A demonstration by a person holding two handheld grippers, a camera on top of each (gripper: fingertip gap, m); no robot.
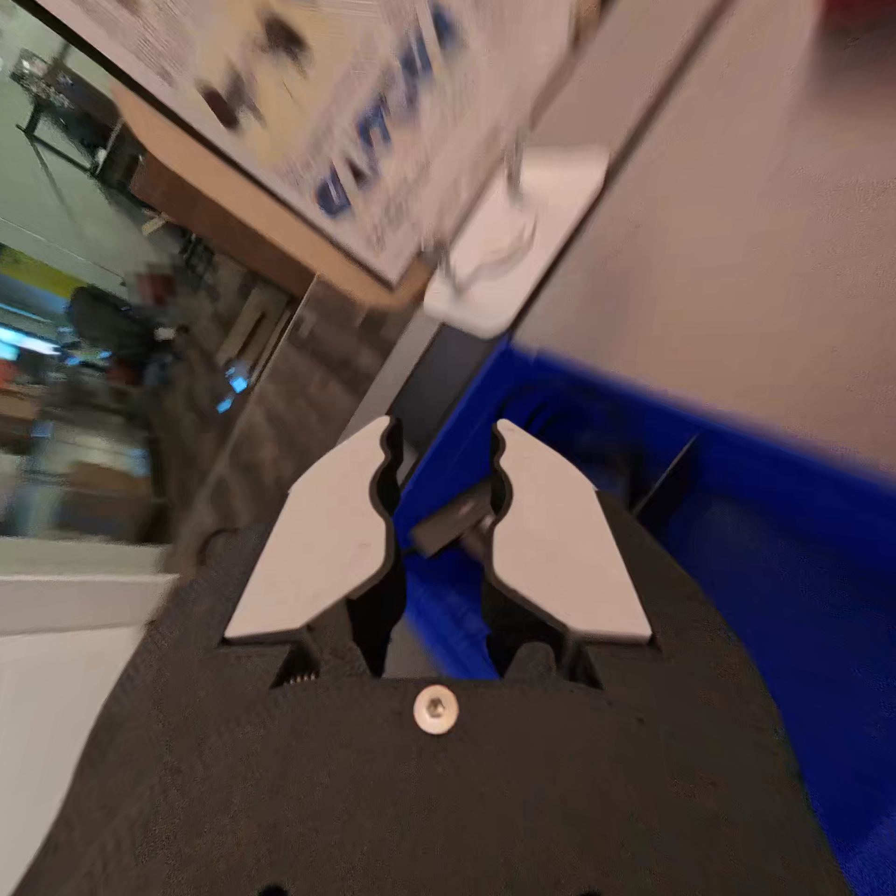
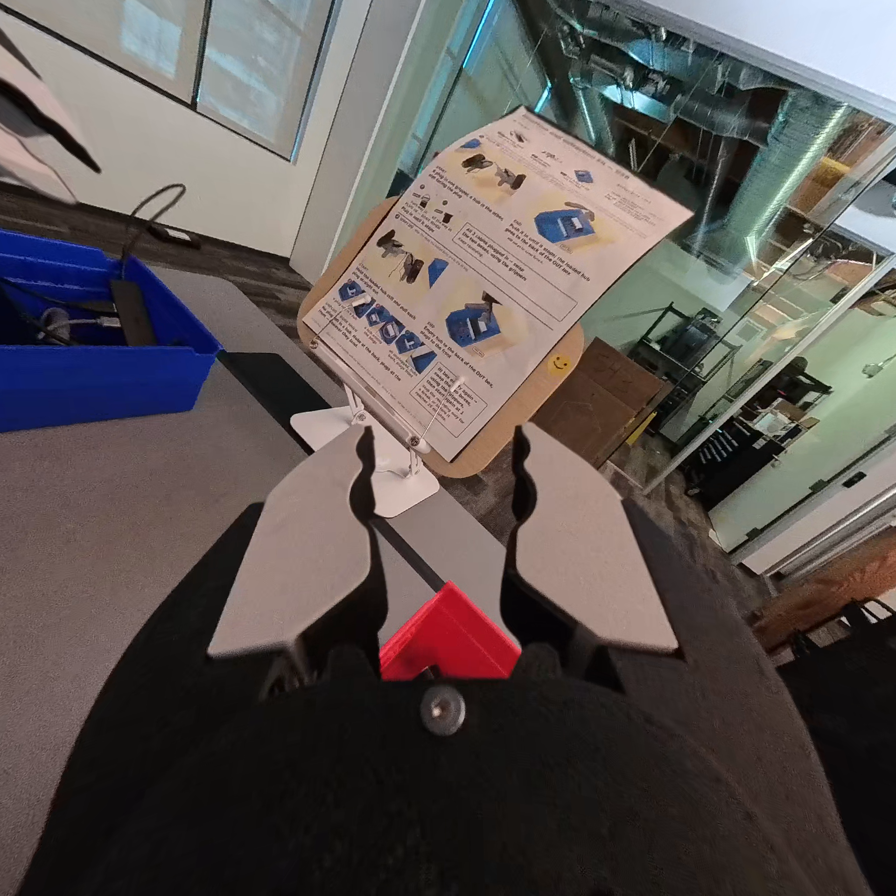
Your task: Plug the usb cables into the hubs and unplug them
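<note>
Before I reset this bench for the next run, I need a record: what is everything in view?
Blue bin: one, blue, table's left side.
Hub: one, black, inside the bin.
Cables: several, grey and black, inside the bin.
USB plug: one, dark, between the left fingers.
Instruction sheet: one, white, on a stand.
Red bin: one, red, beneath the right gripper.
Left gripper: partly closed around the plug.
Right gripper: open, empty.

table [image 2: 121, 509]: grey | on it: blue bin [image 2: 97, 383], white stand base [image 2: 402, 485], red bin [image 2: 451, 635]
</note>
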